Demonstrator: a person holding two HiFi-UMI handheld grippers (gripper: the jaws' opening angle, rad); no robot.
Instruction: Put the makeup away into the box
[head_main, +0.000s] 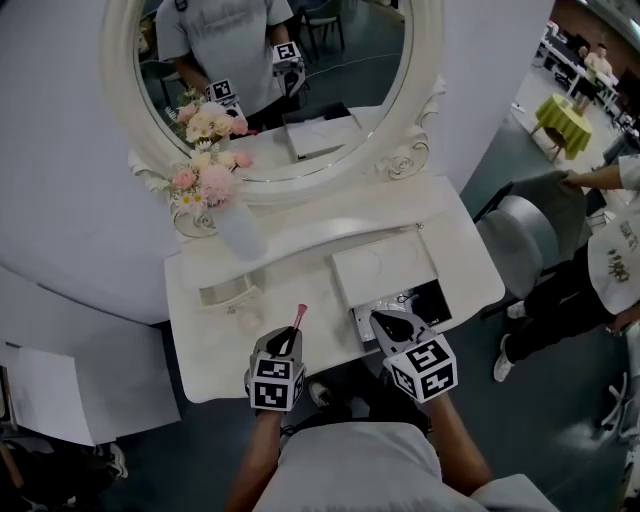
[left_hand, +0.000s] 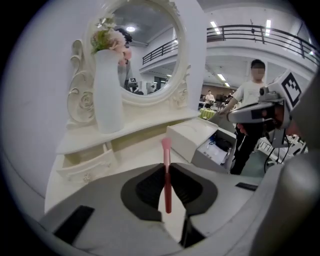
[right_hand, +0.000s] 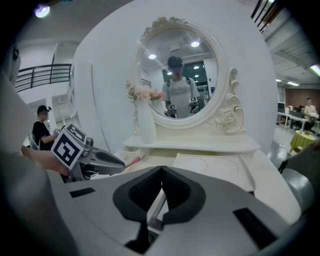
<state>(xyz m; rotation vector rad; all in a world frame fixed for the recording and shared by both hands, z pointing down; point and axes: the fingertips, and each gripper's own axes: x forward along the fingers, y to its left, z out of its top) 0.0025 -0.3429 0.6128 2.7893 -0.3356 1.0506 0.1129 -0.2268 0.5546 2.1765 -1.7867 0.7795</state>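
Observation:
A pink makeup brush (left_hand: 166, 185) stands upright between the pads of my left gripper (left_hand: 167, 167), bristles (left_hand: 165, 145) pointing away. In the head view that gripper (head_main: 287, 346) hangs over the vanity's front edge, and the brush (head_main: 298, 318) sticks out toward the mirror. The white box (head_main: 362, 322) lies open to its right, its lid (head_main: 385, 263) folded back and dark items inside. My right gripper (head_main: 388, 322) hovers over the box's front, jaws shut and empty (right_hand: 161, 172). The right gripper view shows the left gripper (right_hand: 97, 162) with the brush tip (right_hand: 133, 160).
On the white vanity (head_main: 210, 350) a white vase of pink flowers (head_main: 235, 225) stands on the raised shelf below the oval mirror (head_main: 270, 90). A small drawer (head_main: 228, 293) is pulled out at the left. A grey chair (head_main: 520, 240) and a person (head_main: 590, 290) are at the right.

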